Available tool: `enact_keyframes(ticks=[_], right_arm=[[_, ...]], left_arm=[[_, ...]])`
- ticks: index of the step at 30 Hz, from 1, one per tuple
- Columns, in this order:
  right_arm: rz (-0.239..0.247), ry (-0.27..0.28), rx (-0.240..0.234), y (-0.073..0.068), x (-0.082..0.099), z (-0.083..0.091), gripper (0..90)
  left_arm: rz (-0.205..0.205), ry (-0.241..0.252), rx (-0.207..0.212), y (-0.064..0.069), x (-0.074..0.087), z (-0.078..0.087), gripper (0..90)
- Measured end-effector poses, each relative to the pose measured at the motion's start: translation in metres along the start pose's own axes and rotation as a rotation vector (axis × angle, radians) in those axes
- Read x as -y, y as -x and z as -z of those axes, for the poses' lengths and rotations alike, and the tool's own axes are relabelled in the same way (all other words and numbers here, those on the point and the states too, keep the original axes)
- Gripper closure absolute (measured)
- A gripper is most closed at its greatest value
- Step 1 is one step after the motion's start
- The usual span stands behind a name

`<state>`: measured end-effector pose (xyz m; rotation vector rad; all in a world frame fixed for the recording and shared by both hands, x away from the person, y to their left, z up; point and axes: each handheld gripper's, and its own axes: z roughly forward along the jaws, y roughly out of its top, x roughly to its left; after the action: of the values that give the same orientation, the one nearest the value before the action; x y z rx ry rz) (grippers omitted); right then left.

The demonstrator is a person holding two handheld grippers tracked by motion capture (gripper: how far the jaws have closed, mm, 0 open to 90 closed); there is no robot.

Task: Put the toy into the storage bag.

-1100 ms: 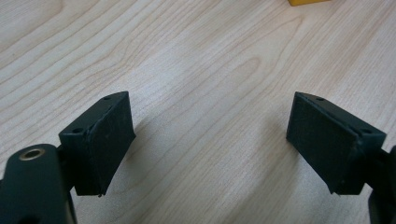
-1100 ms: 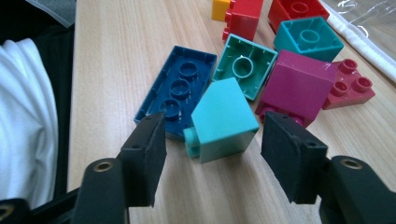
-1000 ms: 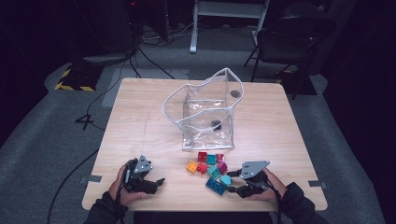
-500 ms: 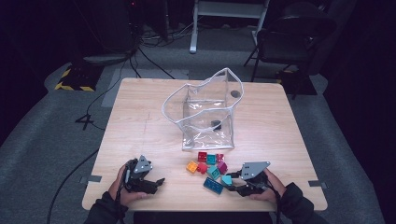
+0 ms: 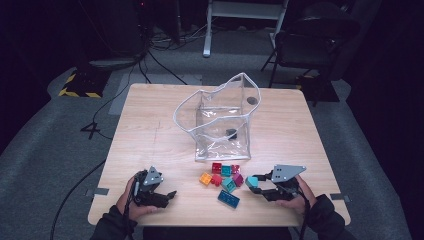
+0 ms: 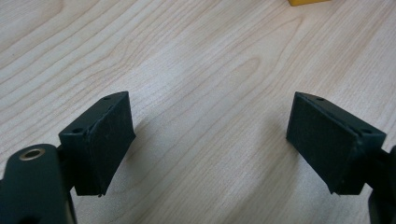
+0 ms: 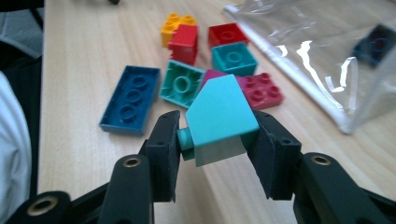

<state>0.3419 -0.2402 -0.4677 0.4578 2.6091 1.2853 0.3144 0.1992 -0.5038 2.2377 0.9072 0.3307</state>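
Observation:
My right gripper point(image 7: 215, 140) is shut on a teal sloped brick point(image 7: 219, 116); its jaws have just been closing and the pads now press the brick's sides. In the high view the right gripper point(image 5: 256, 186) holds that teal brick point(image 5: 251, 181) a little above the table, right of a pile of several loose bricks point(image 5: 222, 177). A blue flat brick point(image 7: 130, 98) lies at the pile's near side. My left gripper point(image 5: 170, 195) rests at the table's front left. Its jaws stand apart in the left gripper view point(image 6: 210, 140) with bare wood between them.
A clear plastic bag point(image 5: 220, 120) stands open in the middle of the wooden table point(image 5: 150, 130), with a dark brick point(image 5: 230, 132) inside. Its bottom edge lies just behind the pile. A chair point(image 5: 310, 45) and cables sit on the floor beyond the table.
My right gripper has closed on the teal brick and lifted it slightly off the table. The left gripper has stayed where it was.

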Motion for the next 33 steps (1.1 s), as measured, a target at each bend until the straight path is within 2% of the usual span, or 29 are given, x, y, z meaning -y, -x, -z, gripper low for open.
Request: enact_keyframes(ticks=[5,16,25,27,33], right_arm=[[-0.025,0.016,0.049,0.009,-0.003,0.009,55.7],[-0.061,0.106,0.135,0.032,-0.024,0.043,55.7],[-0.062,0.154,0.195,0.052,-0.056,0.062,55.7],[-0.069,0.167,0.190,0.057,-0.064,0.064,55.7],[-0.049,0.180,0.226,0.063,-0.082,0.067,55.7]], left_arm=[[0.000,0.000,0.000,0.000,0.000,0.000,15.2],[0.001,0.001,0.001,0.000,0.000,0.000,15.2],[0.000,0.000,0.000,0.000,0.000,0.000,15.2],[0.000,0.000,0.000,0.000,0.000,0.000,15.2],[0.000,0.000,0.000,0.000,0.000,0.000,15.2]])
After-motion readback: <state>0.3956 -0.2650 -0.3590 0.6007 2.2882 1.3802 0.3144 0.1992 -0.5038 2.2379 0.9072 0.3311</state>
